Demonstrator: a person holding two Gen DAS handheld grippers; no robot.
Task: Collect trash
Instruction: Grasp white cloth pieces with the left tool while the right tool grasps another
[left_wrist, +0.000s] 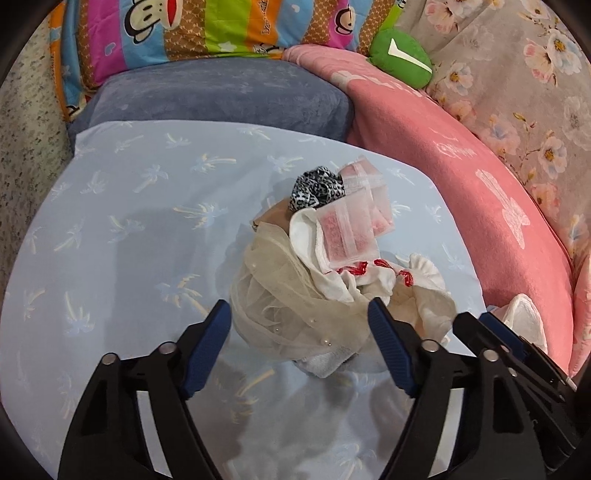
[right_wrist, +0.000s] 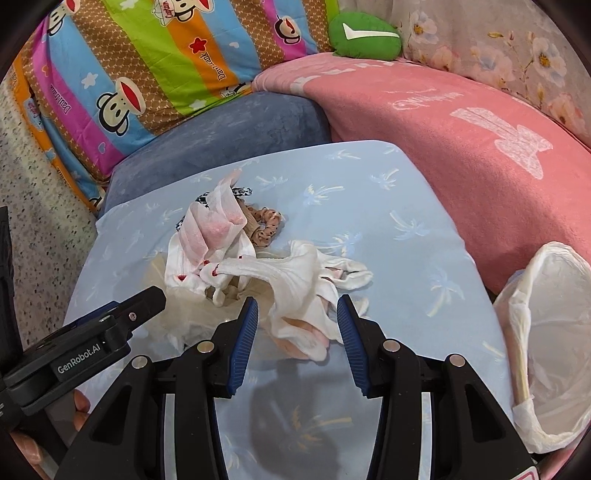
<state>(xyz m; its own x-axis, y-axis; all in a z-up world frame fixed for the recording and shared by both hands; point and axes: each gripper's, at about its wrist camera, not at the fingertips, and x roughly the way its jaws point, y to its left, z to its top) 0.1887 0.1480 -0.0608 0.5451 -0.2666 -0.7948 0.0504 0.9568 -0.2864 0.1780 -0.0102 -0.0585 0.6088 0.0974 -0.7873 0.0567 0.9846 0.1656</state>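
Pale blue fabric printed with palm trees covers the cushion (left_wrist: 129, 221) that we use as our landmark. At its centre lies the trash pile (left_wrist: 332, 266): a cream tulle scrap with pearls (left_wrist: 280, 295), white cloths with red marks (right_wrist: 295, 280), pink-stained tissue packets (left_wrist: 351, 229), a leopard-print scrunchie (left_wrist: 317, 188) and a dotted tan scrunchie (right_wrist: 264, 221).

We hold both claws angled down over the pile's near edge. Our left gripper (left_wrist: 299, 321) is spread wide, its blue pads straddling the tulle without pressing it. Our right gripper (right_wrist: 297, 317) is parted more narrowly around a white cloth fold; nothing is clamped. We judge that both are lined up to pinch separate pieces.

Off the cushion's right edge stands a bin lined with a white plastic bag (right_wrist: 546, 332), mouth open, likely the destination. Beyond the cushion sit a grey-blue pillow (left_wrist: 221, 96), a pink blanket (left_wrist: 461, 177), a striped monkey-print quilt (right_wrist: 155, 66) and a green plush (left_wrist: 400, 59). The tangled cloths may drag neighbours along.
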